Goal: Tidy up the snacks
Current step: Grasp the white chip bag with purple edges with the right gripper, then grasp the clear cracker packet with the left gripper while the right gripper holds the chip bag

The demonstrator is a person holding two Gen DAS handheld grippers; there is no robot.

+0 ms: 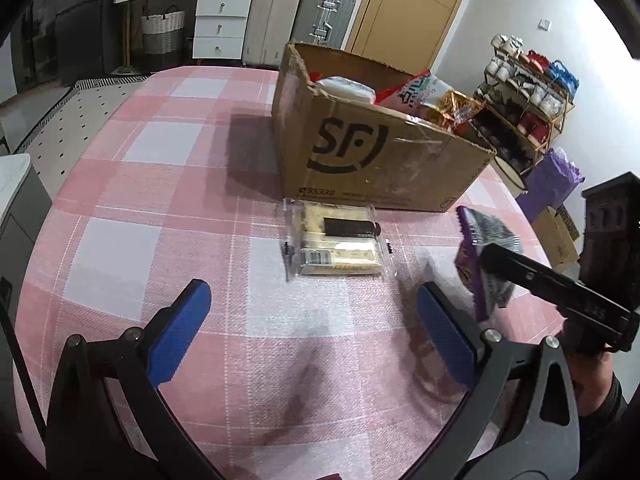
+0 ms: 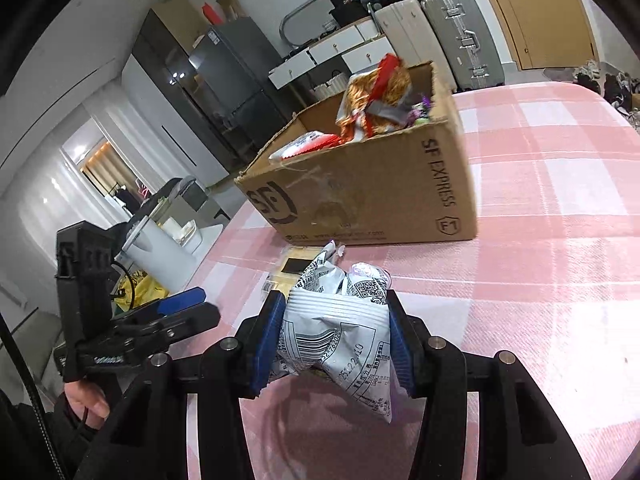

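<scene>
My right gripper (image 2: 334,338) is shut on a silver and purple snack packet (image 2: 340,340), held above the pink checked tablecloth (image 2: 540,240); the same packet (image 1: 484,256) shows at the right of the left wrist view, pinched in the right gripper (image 1: 486,258). A cardboard SF box (image 2: 360,196) with several snack bags stands beyond it, also the box (image 1: 376,160) in the left view. A clear-wrapped cracker pack (image 1: 336,244) lies flat in front of the box. My left gripper (image 1: 316,332) hangs open above the cloth, short of the cracker pack, with nothing between its fingers.
The table edge curves at the left and right. Behind the table stand white drawers (image 1: 220,26), suitcases (image 1: 304,16) and a door (image 1: 408,4). A shoe rack (image 1: 524,100) and a purple bag (image 1: 554,178) are off the table's right side. A fridge (image 2: 224,88) stands beyond the box.
</scene>
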